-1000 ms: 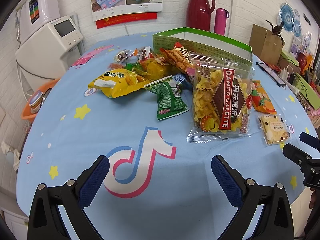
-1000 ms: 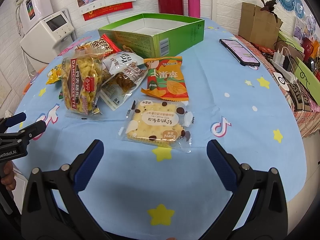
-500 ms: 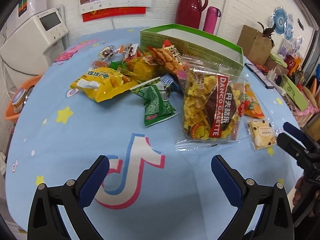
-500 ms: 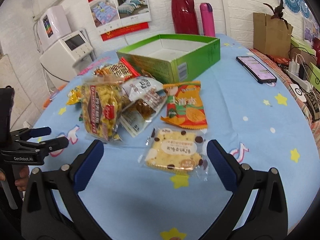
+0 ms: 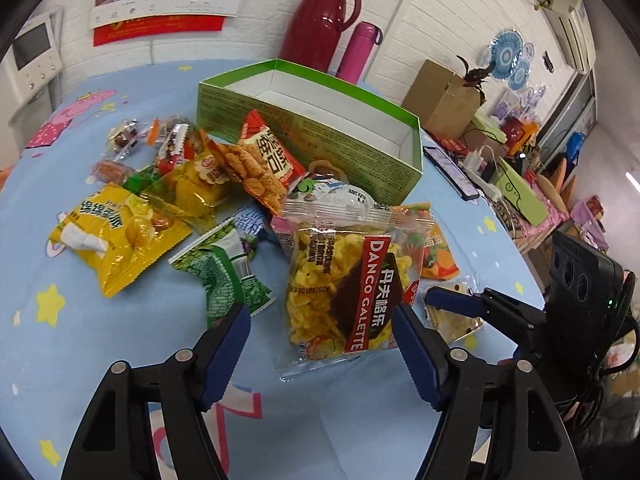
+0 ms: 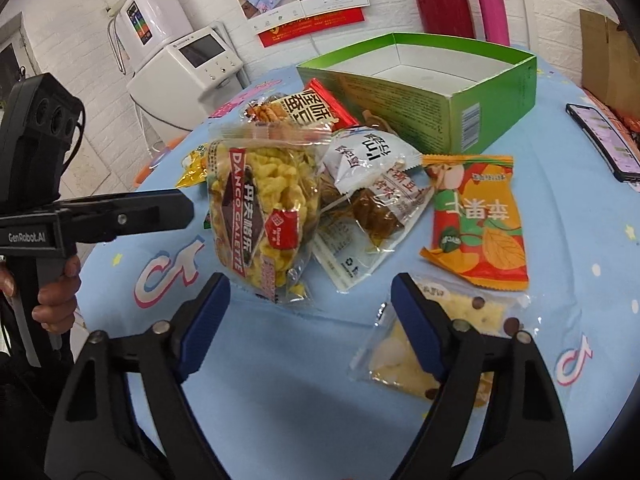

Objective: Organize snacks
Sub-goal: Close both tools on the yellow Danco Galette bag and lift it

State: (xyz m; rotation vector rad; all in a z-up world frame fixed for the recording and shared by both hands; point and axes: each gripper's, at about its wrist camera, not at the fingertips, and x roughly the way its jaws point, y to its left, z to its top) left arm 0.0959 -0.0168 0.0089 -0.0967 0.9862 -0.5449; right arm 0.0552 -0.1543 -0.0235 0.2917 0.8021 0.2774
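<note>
Right tool (image 6: pixel 310 312) spread wide above tablecloth (image 6: pixel 280 380), beside cracker pack (image 6: pixel 472 312).

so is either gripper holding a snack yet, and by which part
Nothing is held. The left gripper is open in front of the clear bag of yellow galette snacks; the right gripper is open too.

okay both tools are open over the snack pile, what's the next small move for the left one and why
Probably ease the left tool forward and down around the Danco Galette bag, then close. Its open jaws already frame the bag's near end, nothing is held yet, and the green box behind looks empty.
</note>
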